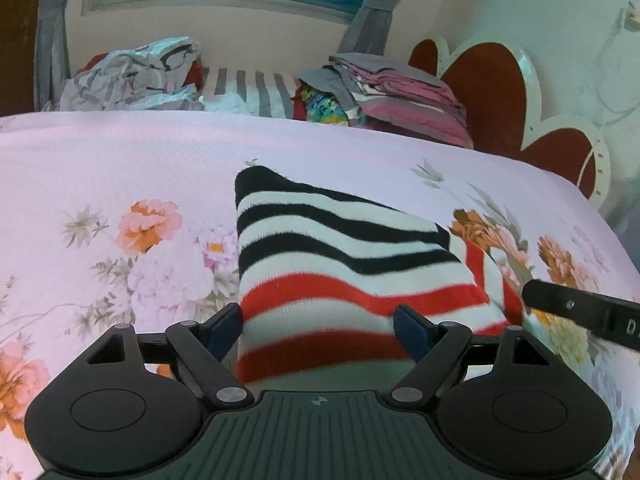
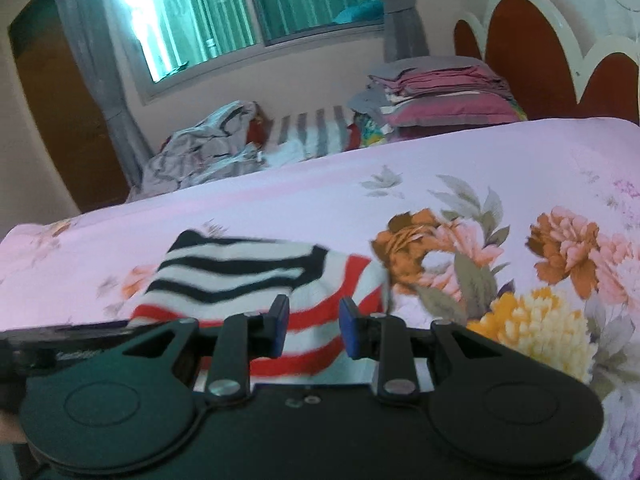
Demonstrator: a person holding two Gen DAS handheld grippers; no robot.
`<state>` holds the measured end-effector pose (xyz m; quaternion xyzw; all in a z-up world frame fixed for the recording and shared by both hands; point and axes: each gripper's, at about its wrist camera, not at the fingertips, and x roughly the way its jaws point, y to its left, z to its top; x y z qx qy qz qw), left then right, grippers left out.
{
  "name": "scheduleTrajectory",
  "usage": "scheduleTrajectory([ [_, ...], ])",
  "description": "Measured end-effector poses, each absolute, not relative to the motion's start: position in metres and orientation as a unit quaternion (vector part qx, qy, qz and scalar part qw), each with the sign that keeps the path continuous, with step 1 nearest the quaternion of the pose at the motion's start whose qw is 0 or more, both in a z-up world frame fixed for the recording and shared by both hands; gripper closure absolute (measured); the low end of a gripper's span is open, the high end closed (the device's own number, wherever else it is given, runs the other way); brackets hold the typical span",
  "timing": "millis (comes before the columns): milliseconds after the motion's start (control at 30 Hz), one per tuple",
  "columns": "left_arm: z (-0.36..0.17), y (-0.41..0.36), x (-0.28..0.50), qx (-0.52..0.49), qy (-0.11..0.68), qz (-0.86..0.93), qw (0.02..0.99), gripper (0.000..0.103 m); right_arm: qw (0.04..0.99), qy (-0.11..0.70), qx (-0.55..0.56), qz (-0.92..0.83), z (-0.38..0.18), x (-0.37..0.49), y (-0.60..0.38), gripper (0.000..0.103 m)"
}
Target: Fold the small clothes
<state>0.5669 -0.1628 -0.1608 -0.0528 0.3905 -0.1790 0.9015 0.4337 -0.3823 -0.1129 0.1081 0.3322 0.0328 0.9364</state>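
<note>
- Working the near hem of the striped garment, which lies on the floral bed cover straight ahead of both tools.
- My left tool has its jaws spread wide with the red-striped hem lying between them, gripping nothing.
- My right tool is likewise parted over the garment's right near corner, not yet clamped.
- I judge a clean fold needs both tools to pinch the hem level, lift together, and carry it toward the black-striped far edge without dragging the cover.
</note>
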Motion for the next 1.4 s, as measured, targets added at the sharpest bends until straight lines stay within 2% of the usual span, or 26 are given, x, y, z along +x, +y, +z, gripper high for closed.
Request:
scheduleTrajectory([
  [267,-0.163,-0.158,0.541,-0.041,0.395,-0.184,0.899,0.022,0.934,0.347,0.077,0.029,-0.124,0.399,-0.373,0.077],
  [367,-0.168,-0.155,0.538,-0.045,0.398,-0.183,0.898,0.022,0.927,0.366,0.082,0.014,-0.136,0.396,-0.380,0.081],
  [933,-0.176,-0.142,0.528,-0.069,0.411,-0.192,0.888,0.022,0.911,0.390,0.130,0.025,-0.146,0.342,-0.390,0.082],
  [1033,-0.175,-0.141,0.529,-0.076,0.419,-0.197,0.883,0.021,0.900,0.405,0.157,0.027,-0.157,0.338,-0.401,0.077],
  [1167,-0.171,-0.132,0.535,-0.106,0.436,-0.200,0.871,0.021,0.897,0.396,0.190,0.045,-0.142,0.340,-0.412,0.072],
  [1267,-0.169,-0.128,0.539,-0.112,0.443,-0.202,0.866,0.021,0.894,0.387,0.220,0.048,-0.134,0.354,-0.423,0.058],
  [1333,-0.169,-0.127,0.542,-0.111,0.446,-0.203,0.865,0.021,0.893,0.388,0.226,0.043,-0.134,0.367,-0.429,0.053],
  [1400,-0.171,-0.126,0.544,-0.115,0.452,-0.202,0.861,0.017,0.886,0.393,0.241,0.047,-0.138,0.381,-0.435,0.043],
])
